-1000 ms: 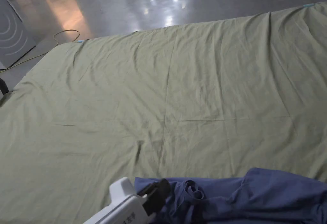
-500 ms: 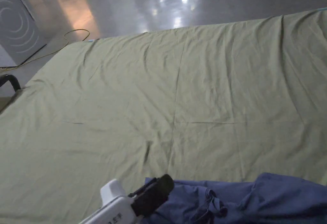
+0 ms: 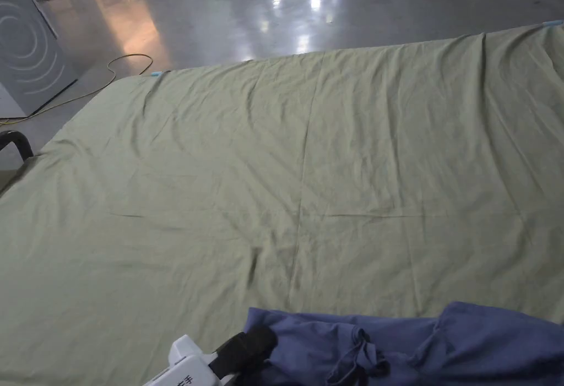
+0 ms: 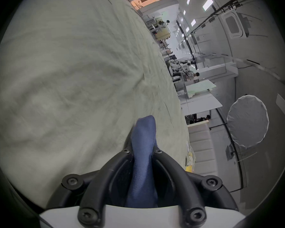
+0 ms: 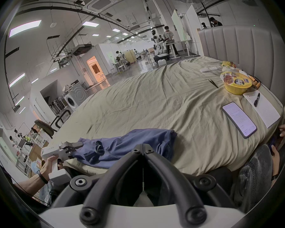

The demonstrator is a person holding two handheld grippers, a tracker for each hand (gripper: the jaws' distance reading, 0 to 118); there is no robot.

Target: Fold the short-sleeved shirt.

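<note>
The shirt is lying bunched at the near edge of the bed, around 5 o'clock in the head view, with a knot of twisted cloth near its middle. The left tool is clamping one end of it: in the left gripper view a blue strip of shirt is running up between both jaws. Over the last second this tool has been sinking lower and toward 6 o'clock in the head view, though the camera has also been moving. The twisted lump has been drifting toward 3 o'clock relative to the tool, so the cloth is probably being drawn out along the bed edge.

The right tool is hanging above the near side of the shirt with its jaws together on nothing.

The shirt is not spread yet, so folding proper is still ahead. The next need is likely a second grip on the far end to pull it flat. A phone and a bowl are sitting well apart at 2 o'clock.
</note>
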